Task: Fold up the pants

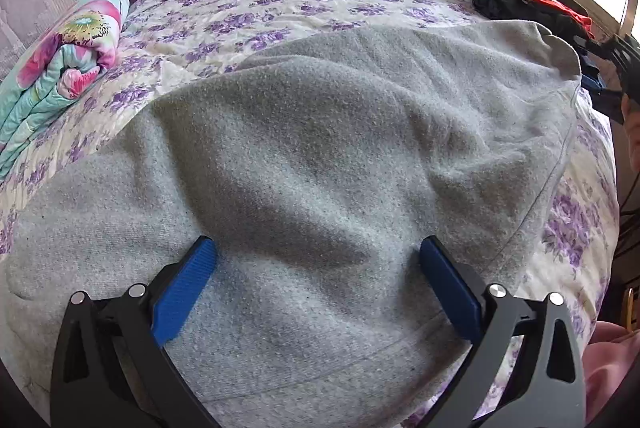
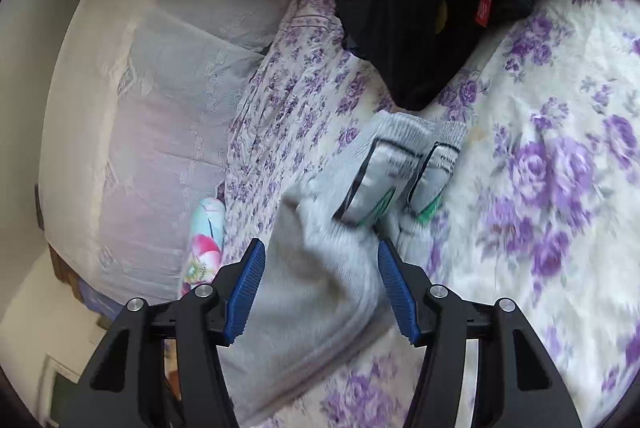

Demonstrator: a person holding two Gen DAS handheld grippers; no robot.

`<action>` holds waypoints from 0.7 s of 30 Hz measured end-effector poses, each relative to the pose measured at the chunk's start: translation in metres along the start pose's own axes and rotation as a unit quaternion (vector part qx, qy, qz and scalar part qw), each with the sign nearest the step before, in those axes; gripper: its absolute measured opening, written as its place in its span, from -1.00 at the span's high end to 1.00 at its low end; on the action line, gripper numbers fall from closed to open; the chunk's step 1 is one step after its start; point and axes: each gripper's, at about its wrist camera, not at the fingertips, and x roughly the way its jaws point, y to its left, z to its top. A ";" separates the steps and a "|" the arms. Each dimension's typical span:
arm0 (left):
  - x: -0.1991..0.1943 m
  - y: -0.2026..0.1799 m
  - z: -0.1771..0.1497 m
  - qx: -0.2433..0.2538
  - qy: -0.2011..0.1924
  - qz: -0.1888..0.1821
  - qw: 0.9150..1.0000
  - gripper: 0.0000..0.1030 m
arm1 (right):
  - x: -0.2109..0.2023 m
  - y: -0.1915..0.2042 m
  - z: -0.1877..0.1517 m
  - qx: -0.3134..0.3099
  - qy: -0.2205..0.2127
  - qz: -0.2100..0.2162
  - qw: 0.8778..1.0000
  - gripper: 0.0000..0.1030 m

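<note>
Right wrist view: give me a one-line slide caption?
Open right tool poised over grey pants on the floral bedspread, cuffs pointing toward dark clothes.

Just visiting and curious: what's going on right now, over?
Left gripper open over the grey pants. Right gripper open above the pant legs. Dark clothes pile beyond the cuffs, not touching.

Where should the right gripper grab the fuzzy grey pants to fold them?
Probably the ribbed ankle cuffs of the grey fleece pants. Both legs lie side by side on the purple-flowered bedspread, cuffs together, so the open right gripper could slide forward along the legs and pinch both cuffs at once.
</note>
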 end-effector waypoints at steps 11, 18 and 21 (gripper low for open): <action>-0.003 -0.002 -0.003 0.002 -0.012 0.002 1.000 -0.92 | 0.002 0.005 0.026 -0.082 -0.016 -0.031 0.996 0.66; -0.006 0.001 -0.006 0.000 -0.017 -0.009 1.000 -0.92 | -0.013 -0.021 0.012 -0.061 -0.009 -0.055 0.997 0.13; -0.011 0.004 -0.007 -0.005 -0.022 -0.024 0.999 -0.92 | -0.037 0.018 -0.013 -0.160 -0.017 -0.090 0.983 0.04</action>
